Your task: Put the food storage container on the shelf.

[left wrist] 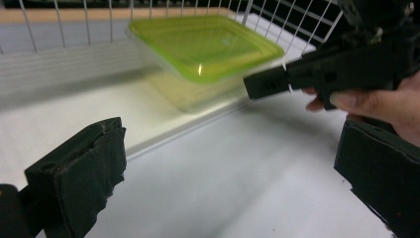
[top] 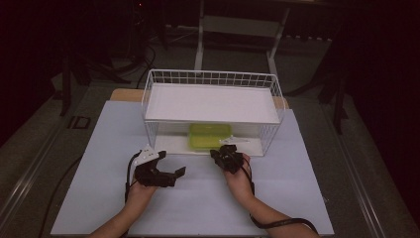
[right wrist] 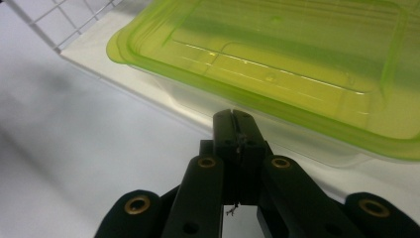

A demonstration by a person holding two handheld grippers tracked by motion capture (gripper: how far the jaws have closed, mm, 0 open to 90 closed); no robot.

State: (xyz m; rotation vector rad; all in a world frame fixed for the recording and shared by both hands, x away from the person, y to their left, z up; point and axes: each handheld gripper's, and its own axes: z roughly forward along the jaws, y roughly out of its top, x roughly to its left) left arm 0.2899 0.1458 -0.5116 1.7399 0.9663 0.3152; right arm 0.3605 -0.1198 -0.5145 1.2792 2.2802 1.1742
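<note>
Food box (top: 209, 136) with the green lid is what your hands are working toward; it sits on the lower shelf of the white wire rack (top: 153, 84), near the front edge, under the solid upper shelf. That low roof explains why you come in level from the front and not from above.

Starting at your left: your left gripper (top: 174, 166) rests low over the pale table (top: 99, 198), well apart from the box, with its jaws spread wide and nothing between them. In the left gripper view the two black pads (left wrist: 84, 173) frame bare table, and the box (left wrist: 205, 47) lies farther off behind the rack's front lip. Held open and back like this, it looks ready to steady or take the box once it is out.

Moving right: your right gripper (top: 221, 150) is at the rack's open front, jaws pressed together on nothing. In the right gripper view its closed tip (right wrist: 234, 124) sits just beside the clear base, below the overhanging green rim (right wrist: 257, 106); whether it touches I cannot tell. A closed tip is slim enough to slip under that rim, which I judge suits hooking or nudging the box forward off the shelf.
</note>
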